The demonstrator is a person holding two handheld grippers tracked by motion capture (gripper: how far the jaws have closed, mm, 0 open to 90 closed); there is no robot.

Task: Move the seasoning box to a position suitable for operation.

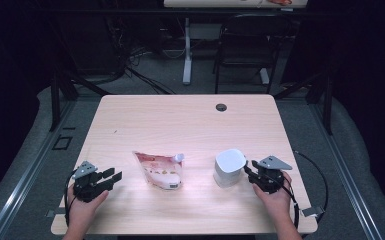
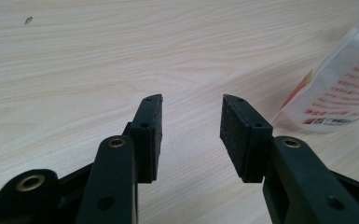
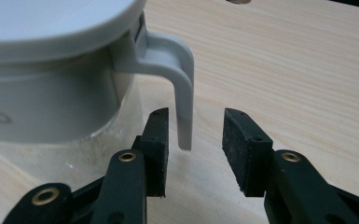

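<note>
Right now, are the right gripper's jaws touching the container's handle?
Apart. The right gripper view shows the container's handle hanging between the right gripper's open jaws, with table visible either side of it.

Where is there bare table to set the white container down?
The far half of the table is bare, bar the small round hole. A bare strip also separates pouch and white container. The near edge is crowded by both hands.

A light wooden table (image 1: 180,120) is seen with a round grommet hole (image 1: 221,107) at about one o'clock. A red-and-white spouted pouch (image 1: 159,170) is laid near six, and a grey lidded container (image 1: 228,167), possibly a jug, is set at four.
</note>
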